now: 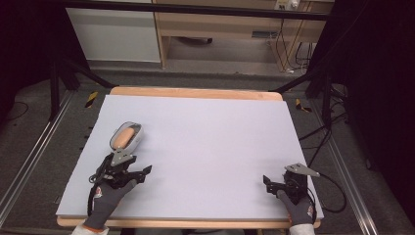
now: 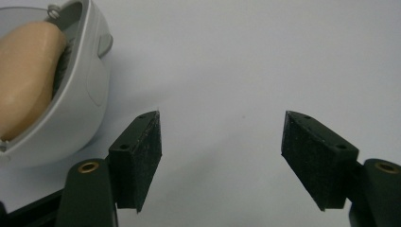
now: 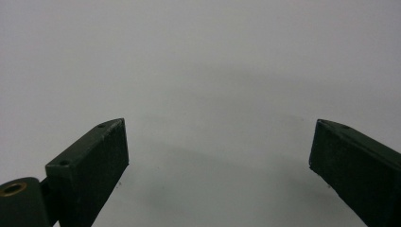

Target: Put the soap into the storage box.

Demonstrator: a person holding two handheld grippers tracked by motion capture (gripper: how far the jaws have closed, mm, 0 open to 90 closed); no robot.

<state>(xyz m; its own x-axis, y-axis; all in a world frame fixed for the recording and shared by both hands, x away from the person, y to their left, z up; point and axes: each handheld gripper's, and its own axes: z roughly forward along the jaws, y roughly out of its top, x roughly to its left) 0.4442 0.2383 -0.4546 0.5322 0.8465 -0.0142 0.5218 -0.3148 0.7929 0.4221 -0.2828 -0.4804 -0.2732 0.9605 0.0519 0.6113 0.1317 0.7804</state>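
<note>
Pale tabletop [image 1: 205, 142] spreads wide under me, bare between my hands. The white case with the tan piece inside [image 1: 126, 136] lies just beyond my left gripper [image 1: 139, 172], jaws apart, holding nothing. My right gripper [image 1: 268, 182] rests near the front right corner, jaws apart too.

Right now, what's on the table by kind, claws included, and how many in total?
White handheld device with a tan pad: 1
Claws, both open: 2, the left claw just beside the device, not touching it, and the right claw over the bare grey table mat
Total: 3
</note>
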